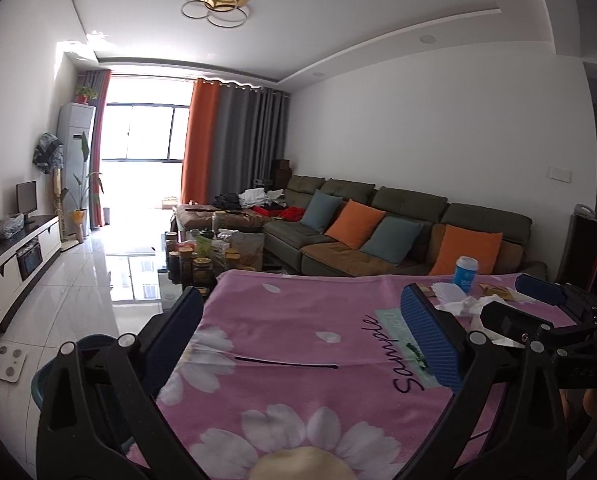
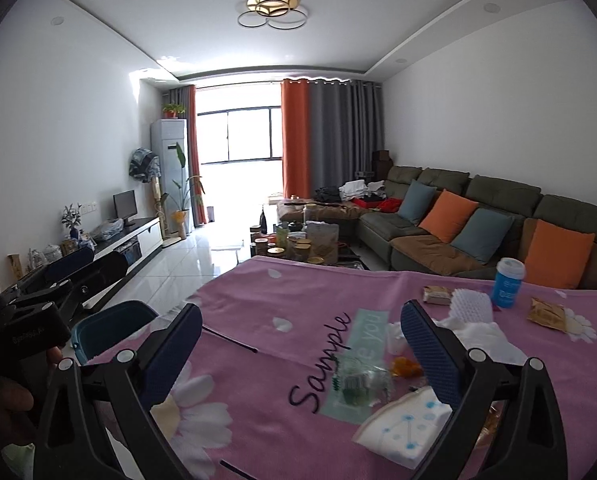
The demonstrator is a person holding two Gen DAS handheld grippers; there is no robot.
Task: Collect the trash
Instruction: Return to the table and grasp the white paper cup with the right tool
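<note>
Hovering: right tool (image 2: 302,344) agape | wrappers (image 2: 402,436), blue cup (image 2: 507,283) | bin (image 2: 110,330)

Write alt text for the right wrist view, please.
The open right tool hovers, holding nothing, over a pink flowered cloth strewn with trash: crumpled tissues, wrappers and a blue cup. Behind lies a living room with a sofa.

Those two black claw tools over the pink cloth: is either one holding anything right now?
No. The left gripper and the right gripper both stand open with nothing between their fingers. The wrappers and crumpled tissues lie loose on the pink tablecloth.
</note>
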